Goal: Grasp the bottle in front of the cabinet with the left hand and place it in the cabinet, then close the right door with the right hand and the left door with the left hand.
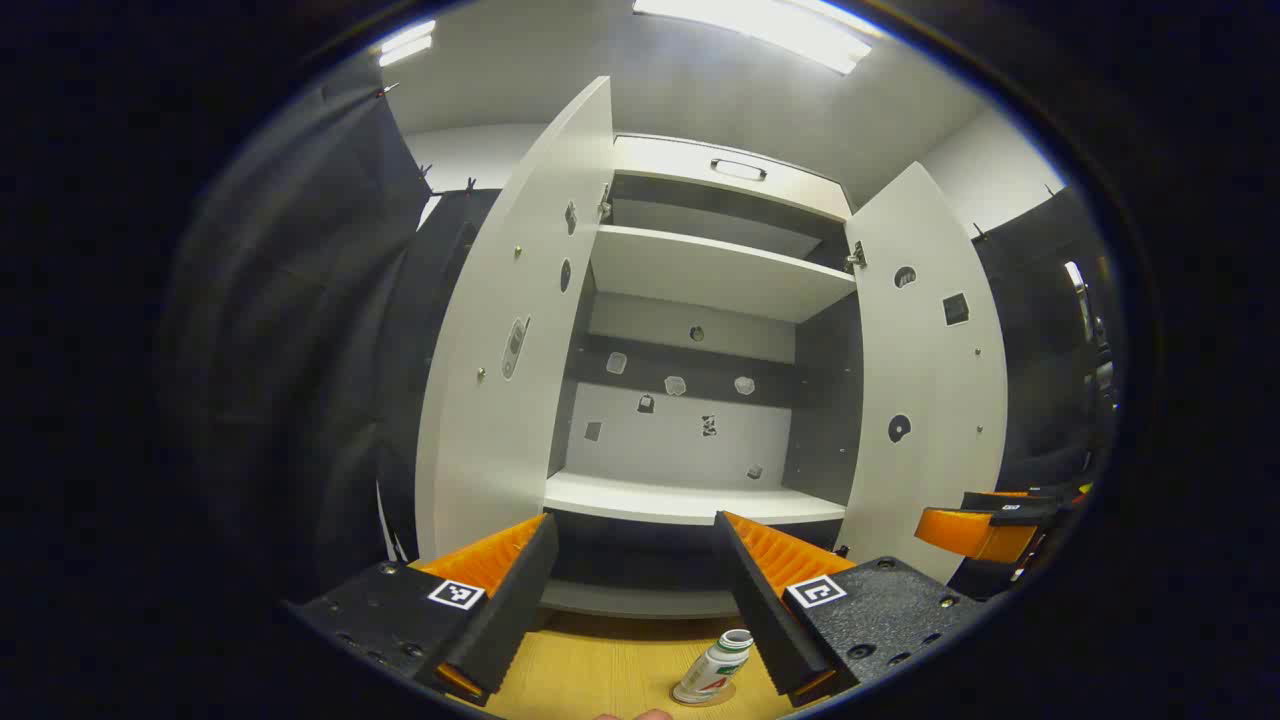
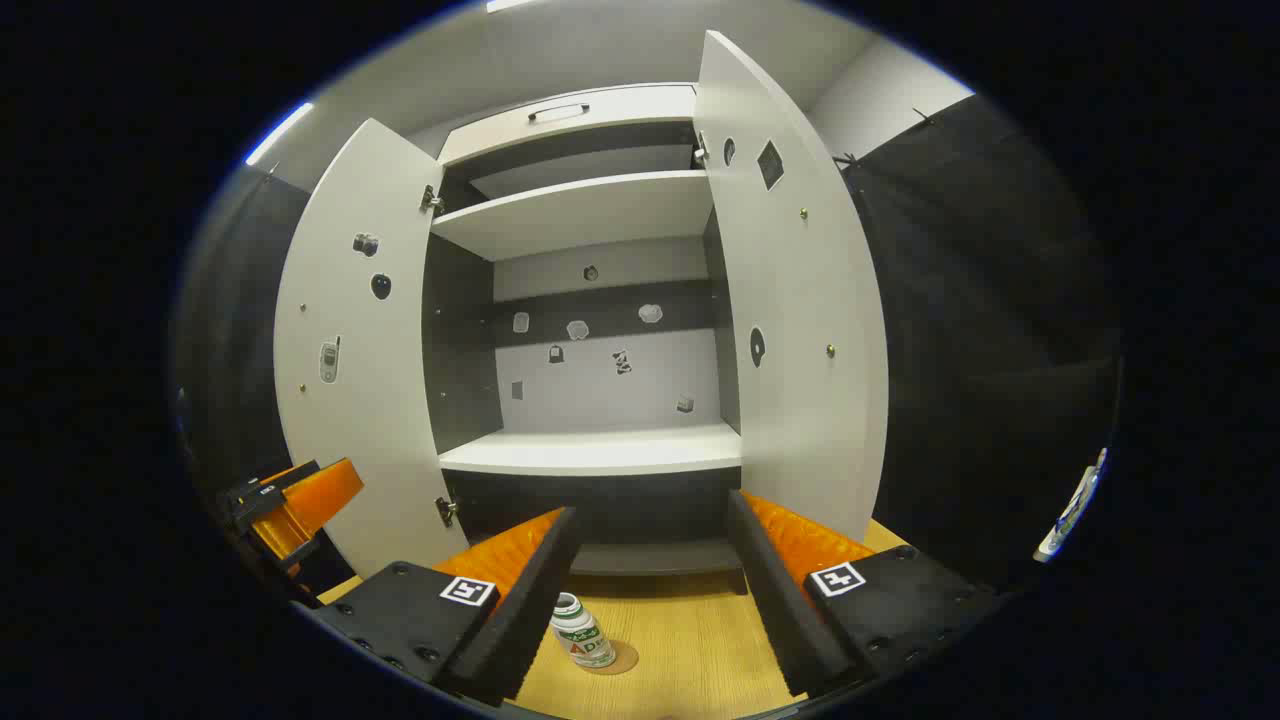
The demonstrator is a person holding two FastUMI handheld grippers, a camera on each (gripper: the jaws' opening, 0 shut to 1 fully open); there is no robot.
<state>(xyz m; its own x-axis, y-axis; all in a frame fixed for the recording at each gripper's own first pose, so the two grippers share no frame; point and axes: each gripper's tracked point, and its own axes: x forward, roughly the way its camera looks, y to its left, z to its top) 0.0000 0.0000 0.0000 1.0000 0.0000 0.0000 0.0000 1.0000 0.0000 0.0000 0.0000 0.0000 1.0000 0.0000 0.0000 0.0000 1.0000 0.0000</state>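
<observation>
- Left gripper view: I see my left gripper [image 1: 636,600] with its jaws spread wide, nothing between them, held above the wooden counter [image 1: 600,680].
- Just inside the right-hand finger in that view stands the bottle [image 1: 712,668], upright on a small round coaster [image 1: 725,694], white with a pale cap, in front of the cabinet [image 1: 700,270] and not yet grasped.
- Both doors stand open: I see the left door [image 1: 505,330] swung out on one side and the right door [image 1: 930,370] on the other, each dotted with small stickers.
- Inside, the lower shelf [image 1: 690,500] and the upper shelf [image 1: 720,270] are pale boards against a dark and white back panel with more stickers.
- Right gripper view: my right gripper [image 2: 650,590] also has its jaws wide apart and holds nothing.
- From here the bottle [image 2: 580,630] sits on the counter just beside the left-hand finger, in front of the cabinet's base.
- At the left edge of this view I can see the other gripper [image 2: 295,505], near the bottom of the left door [image 2: 355,340].
</observation>
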